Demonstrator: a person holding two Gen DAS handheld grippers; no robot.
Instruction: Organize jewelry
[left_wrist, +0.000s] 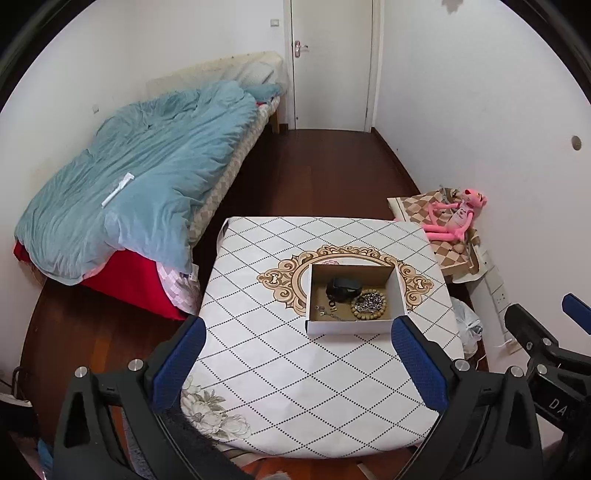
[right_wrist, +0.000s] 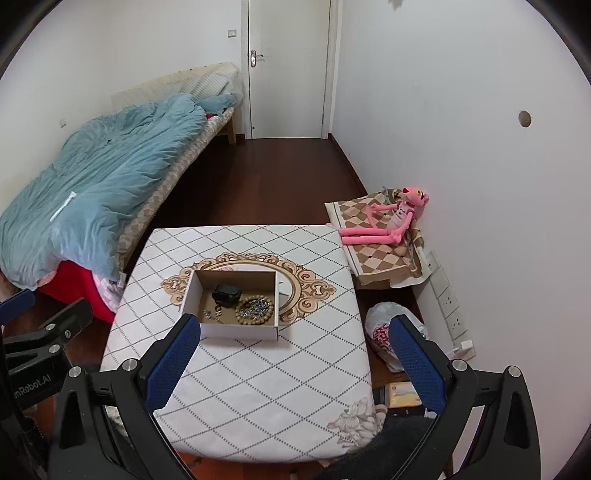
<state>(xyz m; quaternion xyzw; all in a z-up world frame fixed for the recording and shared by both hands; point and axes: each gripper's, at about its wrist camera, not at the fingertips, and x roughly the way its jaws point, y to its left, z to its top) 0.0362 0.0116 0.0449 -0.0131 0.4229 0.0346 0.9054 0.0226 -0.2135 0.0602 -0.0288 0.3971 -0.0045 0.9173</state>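
A white cardboard box (left_wrist: 352, 327) with a brown inside sits at the middle of the table (left_wrist: 280, 373). In it lie a black pouch (left_wrist: 343, 288), a wooden bead bracelet (left_wrist: 369, 303) around a silver chain, and small silver pieces (left_wrist: 325, 312). The box also shows in the right wrist view (right_wrist: 236, 330), with the pouch (right_wrist: 226, 293) and bracelet (right_wrist: 255, 312). My left gripper (left_wrist: 295, 365) is open and empty, held above the table's near side. My right gripper (right_wrist: 293, 363) is open and empty, near the table's right edge.
A bed with a blue duvet (left_wrist: 140, 177) stands left of the table. A pink plush toy (right_wrist: 388, 218) sits on a checkered cushion (right_wrist: 380, 254) by the right wall. A plastic bag (right_wrist: 384, 332) lies right of the table. A closed door (left_wrist: 330, 62) is at the back.
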